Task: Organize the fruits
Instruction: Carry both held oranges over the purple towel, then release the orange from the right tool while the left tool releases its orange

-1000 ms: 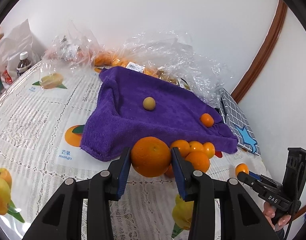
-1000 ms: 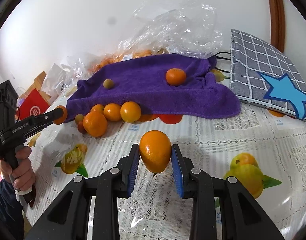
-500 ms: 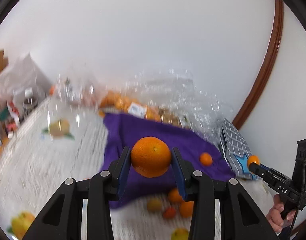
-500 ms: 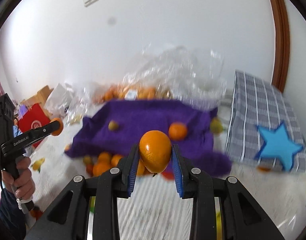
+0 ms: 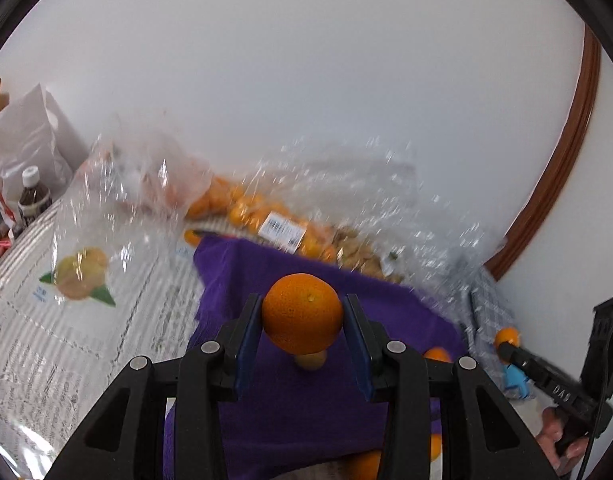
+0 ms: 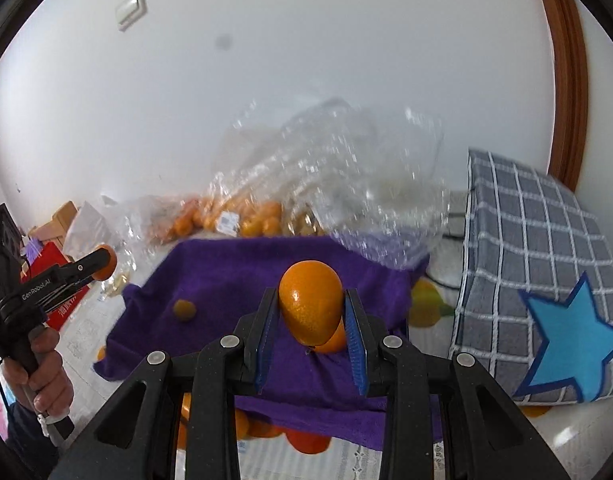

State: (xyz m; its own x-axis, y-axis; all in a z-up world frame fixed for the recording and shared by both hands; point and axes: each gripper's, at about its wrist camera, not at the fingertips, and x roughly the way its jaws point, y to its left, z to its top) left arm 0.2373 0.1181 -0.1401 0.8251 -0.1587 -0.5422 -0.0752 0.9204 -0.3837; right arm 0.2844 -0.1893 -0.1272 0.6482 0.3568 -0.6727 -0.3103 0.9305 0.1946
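The left gripper (image 5: 302, 318) clamps a round orange (image 5: 302, 313) above the purple towel (image 5: 306, 404); the right gripper (image 6: 311, 312) pinches an oval orange (image 6: 311, 305) over that towel, with bagged oranges (image 6: 242, 216) at 11 o'clock

"GenRobot.AI" on the left gripper (image 6: 106, 264); "DAS" on the right gripper (image 5: 506, 338)
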